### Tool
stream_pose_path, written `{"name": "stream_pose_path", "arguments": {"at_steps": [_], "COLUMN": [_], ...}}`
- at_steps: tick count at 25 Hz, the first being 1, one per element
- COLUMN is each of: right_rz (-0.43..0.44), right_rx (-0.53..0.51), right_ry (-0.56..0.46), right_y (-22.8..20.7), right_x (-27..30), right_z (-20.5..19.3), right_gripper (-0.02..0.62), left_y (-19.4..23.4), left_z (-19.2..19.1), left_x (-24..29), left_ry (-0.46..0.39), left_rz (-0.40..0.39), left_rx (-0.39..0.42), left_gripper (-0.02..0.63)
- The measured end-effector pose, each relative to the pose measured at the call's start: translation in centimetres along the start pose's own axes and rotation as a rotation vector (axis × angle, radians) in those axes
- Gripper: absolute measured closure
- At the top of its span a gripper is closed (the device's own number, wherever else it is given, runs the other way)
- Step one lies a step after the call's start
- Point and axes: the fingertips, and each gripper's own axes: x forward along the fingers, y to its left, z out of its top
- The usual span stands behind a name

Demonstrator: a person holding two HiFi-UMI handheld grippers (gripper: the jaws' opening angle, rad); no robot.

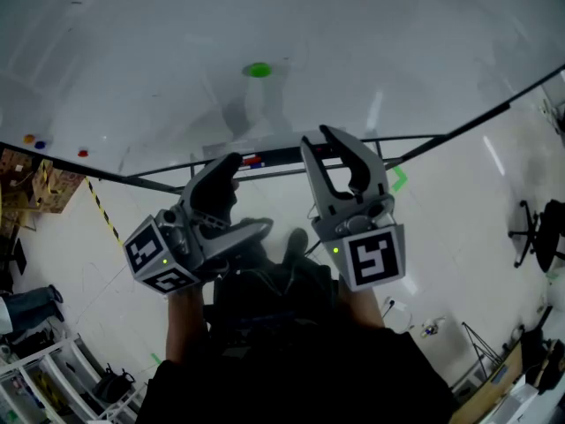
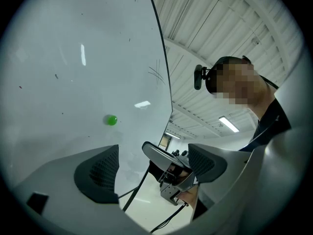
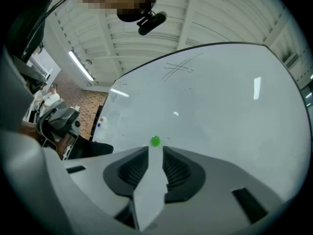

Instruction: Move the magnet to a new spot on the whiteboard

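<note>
My right tool (image 3: 155,151) has its two grey jaws drawn close, with only a narrow slot between the ribbed dark pads (image 3: 134,168), and nothing sits in that slot. The tips point at the small round green magnet (image 3: 155,141), which shows just beyond them, apart from them and stuck to the large white glossy whiteboard (image 3: 220,111). In the head view this right tool (image 1: 315,137) is raised ahead of me, its tips below the magnet (image 1: 258,70) and well apart from it.

My left tool (image 2: 154,151) is spread wide, its dark pads (image 2: 100,173) far from each other and holding nothing; through the gap I see the right tool and the hand carrying it. The green magnet (image 2: 112,120) lies up and to the left of these jaws, alone on the whiteboard (image 2: 58,58). From the head, the left tool (image 1: 247,197) hangs lower and to the left of the right one, turned on its side.

Farther out on the whiteboard (image 1: 177,51), near its left edge, are three tiny coloured dots (image 1: 35,140). Beyond the board's dark frame is a pale floor (image 1: 459,219) with a black office chair (image 1: 534,232) at the right.
</note>
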Motion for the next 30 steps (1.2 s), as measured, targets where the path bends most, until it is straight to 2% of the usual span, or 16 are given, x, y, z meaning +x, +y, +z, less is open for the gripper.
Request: {"name": "stream_pose_path", "arguments": {"at_steps": [6,13,17,24,30], "right_rz": [0.014,-0.010,-0.038,-0.062,-0.071], "right_rx": [0.020,0.003,0.008,-0.043,-0.044], "right_ry": [-0.025,-0.048,-0.026,0.033,0.044], "right_y": [1.1,4.5,7.9,15.5,20.8], "right_x": [-2.2,-5.3,-7.8,-11.5,-17.1], "right_z": [0.4,3.3,3.9,4.3,7.5], "right_gripper": [0.491,0.505,0.511,0.514,0.517], "left_y": [-2.1,-5.6,-8.1,-10.9,-17.1], "left_z": [-1.2,-1.3,-1.9,-3.5,-4.0], "left_x": [-1.1,-4.7,-8.5,-14.7,-18.8], "left_ry": [-0.003,-0.018,-0.031,-0.050,-0.033], "left_rz": [0.006,-0.081,-0.109,-0.172,-0.219], "left_rx": [0.005,-0.027,-0.049,-0.119,-0.136], "left_gripper": [0.170,0.170,0.170,0.172,0.170]}}
